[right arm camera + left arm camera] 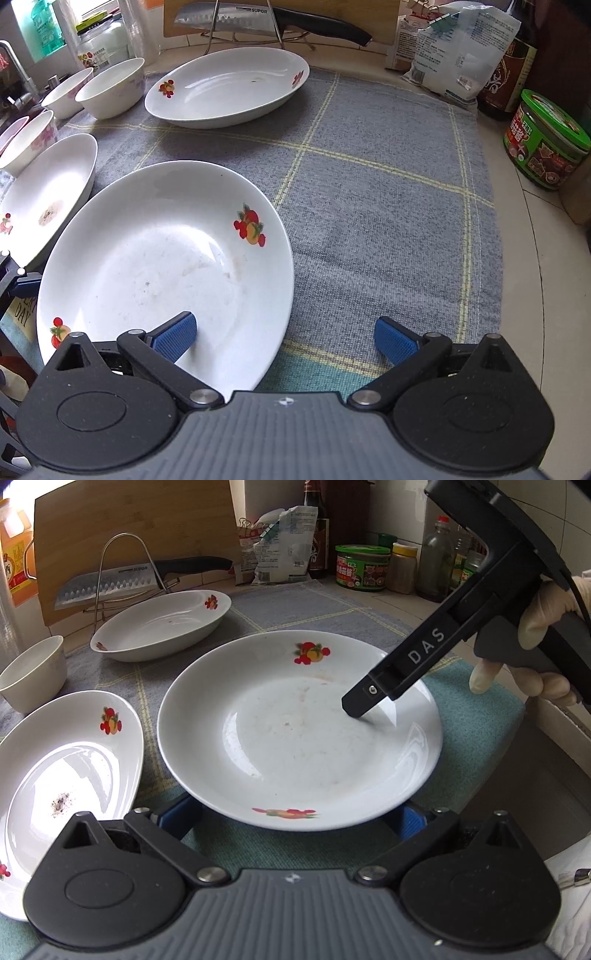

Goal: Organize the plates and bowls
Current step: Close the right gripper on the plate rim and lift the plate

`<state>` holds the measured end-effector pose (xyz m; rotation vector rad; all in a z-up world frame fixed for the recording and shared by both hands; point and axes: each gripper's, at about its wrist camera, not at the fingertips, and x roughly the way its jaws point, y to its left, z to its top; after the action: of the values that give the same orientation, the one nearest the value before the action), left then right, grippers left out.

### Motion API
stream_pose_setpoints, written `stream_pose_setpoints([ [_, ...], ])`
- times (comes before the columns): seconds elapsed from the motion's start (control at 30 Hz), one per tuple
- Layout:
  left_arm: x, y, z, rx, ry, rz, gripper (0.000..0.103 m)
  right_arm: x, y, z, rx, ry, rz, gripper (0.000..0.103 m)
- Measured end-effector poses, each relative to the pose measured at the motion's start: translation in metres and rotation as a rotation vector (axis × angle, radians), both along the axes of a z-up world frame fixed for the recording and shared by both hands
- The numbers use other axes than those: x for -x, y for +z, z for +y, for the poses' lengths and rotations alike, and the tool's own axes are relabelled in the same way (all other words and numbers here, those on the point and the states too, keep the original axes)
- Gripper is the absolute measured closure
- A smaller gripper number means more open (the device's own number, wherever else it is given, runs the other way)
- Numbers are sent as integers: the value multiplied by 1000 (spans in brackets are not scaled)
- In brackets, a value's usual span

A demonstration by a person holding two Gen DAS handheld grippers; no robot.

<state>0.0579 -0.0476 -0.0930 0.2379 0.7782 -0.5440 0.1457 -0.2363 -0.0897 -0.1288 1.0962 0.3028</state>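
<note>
Here, right tool [284,338] agape astride plate [147,258] rim.

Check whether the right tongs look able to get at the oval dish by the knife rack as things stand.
Probably yes. The right tongs are open and hold nothing, and only bare grey cloth lies between them and the oval dish. The round plate sits off to their left.

You face a pale table [535,258] covered by a grey checked cloth [369,184]. Behind it a tiled wall [266,502] carries a leaning wooden board [140,520]. Daylight comes through a window [40,29] at the far left, near a tap [14,70].
</note>
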Motion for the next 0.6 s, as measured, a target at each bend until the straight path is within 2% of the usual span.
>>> stream_pose_setpoints([
  [0.4, 0, -1, 2, 7, -41, -15, 0, 14, -2, -6, -27, 32, -85, 0],
  [0.6, -1, -2, 2, 11, -55, -26, 0, 10, -1, -5, -21, 56, -62, 0],
])
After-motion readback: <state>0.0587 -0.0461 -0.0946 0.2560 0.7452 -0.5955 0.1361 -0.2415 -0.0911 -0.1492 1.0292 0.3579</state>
